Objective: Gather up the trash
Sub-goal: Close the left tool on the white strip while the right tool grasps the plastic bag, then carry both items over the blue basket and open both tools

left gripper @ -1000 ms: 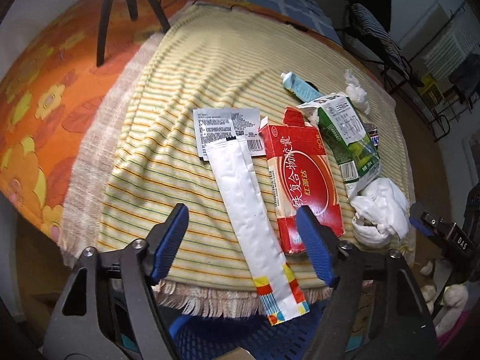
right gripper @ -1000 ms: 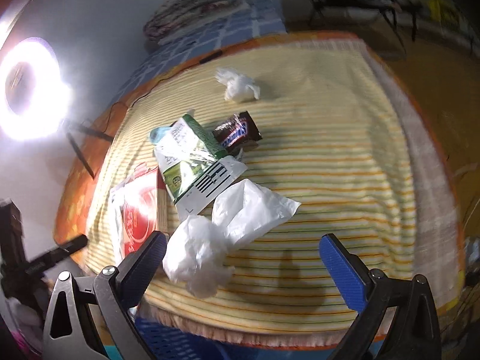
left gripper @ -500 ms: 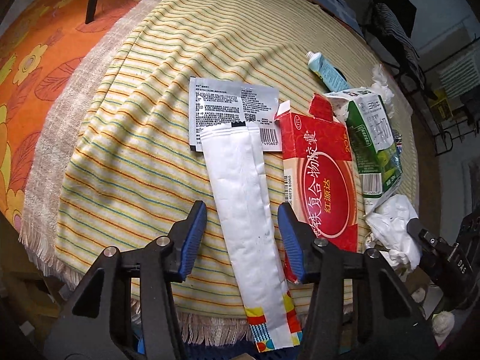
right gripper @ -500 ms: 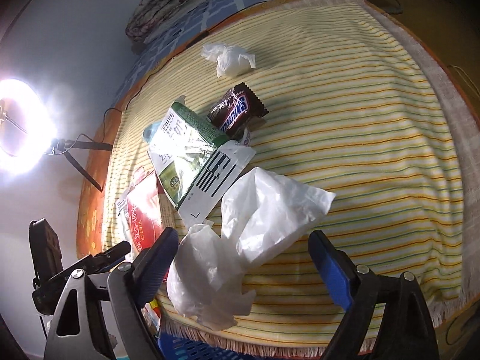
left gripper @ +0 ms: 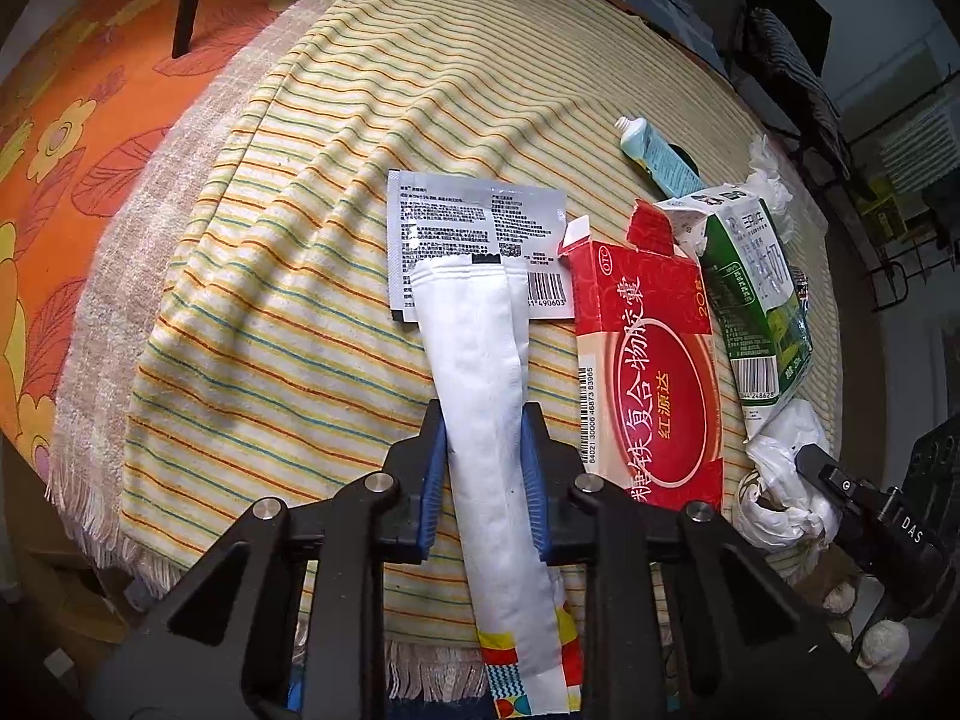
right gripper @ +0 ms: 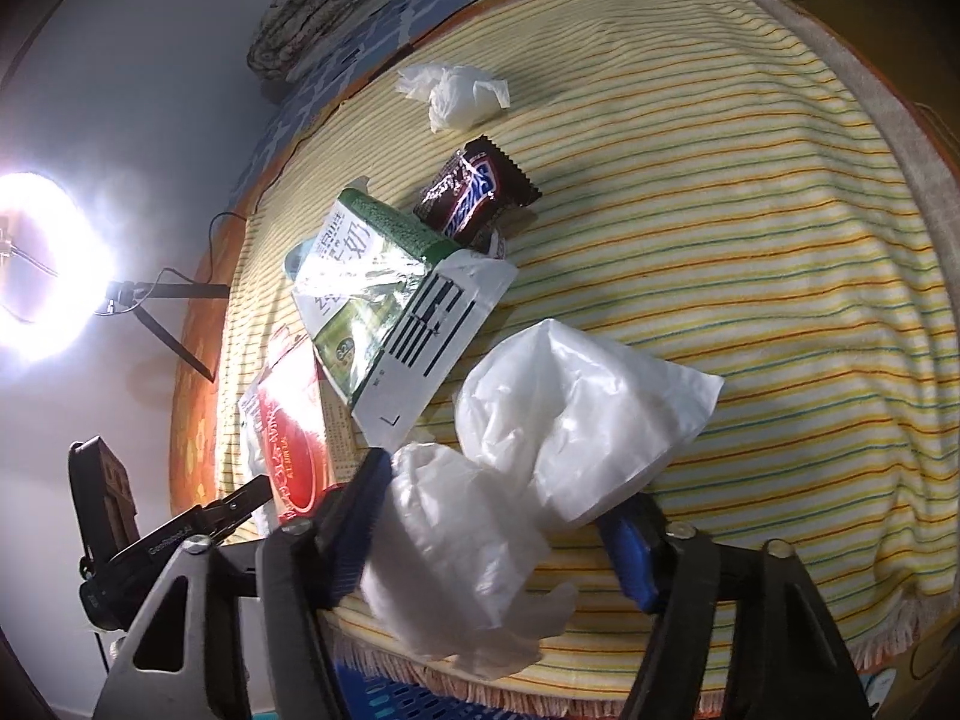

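Trash lies scattered on the striped cloth [left gripper: 252, 276] of the table. A long white wrapper [left gripper: 486, 396] runs lengthwise between the left tongs [left gripper: 483, 420], whose jaws are closing with both blue pads already against its edges; its coloured end hangs over the fringe. Just beside it sit a red box [left gripper: 651, 372] and a green carton [left gripper: 756, 294]. The right tongs [right gripper: 498, 516] are closing around a crumpled white plastic bag [right gripper: 540, 438]; the left pad touches it, the right pad is partly hidden behind it.
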### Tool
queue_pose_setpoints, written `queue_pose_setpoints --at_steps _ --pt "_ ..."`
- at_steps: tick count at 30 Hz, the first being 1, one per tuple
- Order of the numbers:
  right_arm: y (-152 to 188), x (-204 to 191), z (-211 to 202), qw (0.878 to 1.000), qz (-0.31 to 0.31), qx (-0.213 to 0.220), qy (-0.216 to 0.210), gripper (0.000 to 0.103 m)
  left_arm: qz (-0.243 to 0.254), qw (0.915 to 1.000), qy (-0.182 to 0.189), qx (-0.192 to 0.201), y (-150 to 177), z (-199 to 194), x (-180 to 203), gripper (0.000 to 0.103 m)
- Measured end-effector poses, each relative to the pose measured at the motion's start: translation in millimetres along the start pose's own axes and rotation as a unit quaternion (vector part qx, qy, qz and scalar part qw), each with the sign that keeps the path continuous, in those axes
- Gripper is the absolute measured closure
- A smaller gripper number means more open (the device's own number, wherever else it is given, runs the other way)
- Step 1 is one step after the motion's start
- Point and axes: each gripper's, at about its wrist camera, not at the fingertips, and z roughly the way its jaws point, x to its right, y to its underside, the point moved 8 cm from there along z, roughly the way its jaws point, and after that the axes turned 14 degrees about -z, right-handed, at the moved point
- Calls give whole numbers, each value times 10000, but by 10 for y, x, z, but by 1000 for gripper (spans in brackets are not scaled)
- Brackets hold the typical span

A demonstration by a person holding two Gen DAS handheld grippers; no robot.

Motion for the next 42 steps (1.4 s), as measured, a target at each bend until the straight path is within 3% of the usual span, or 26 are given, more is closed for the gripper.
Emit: queue_pose_setpoints --at_steps 5,11,28,36,42 --pt "25 -5 -52 10000 -22 65 -40 53 32 10000 15 43 43 -102 -73 85" --pt "52 6 -136 9998 -68 157 -47 58 117 9997 44 191 67 -270 -130 88" --pt "142 -121 -562 9973 -452 579 26 59 181 9980 250 554 174 -813 -350 89" --pt "445 -418 -601 9951 -888 429 -119 59 533 9968 243 536 516 -865 -306 89" --pt "709 -622 -601 9890 -1428 380 22 59 917 9941 227 524 822 -872 -225 89"
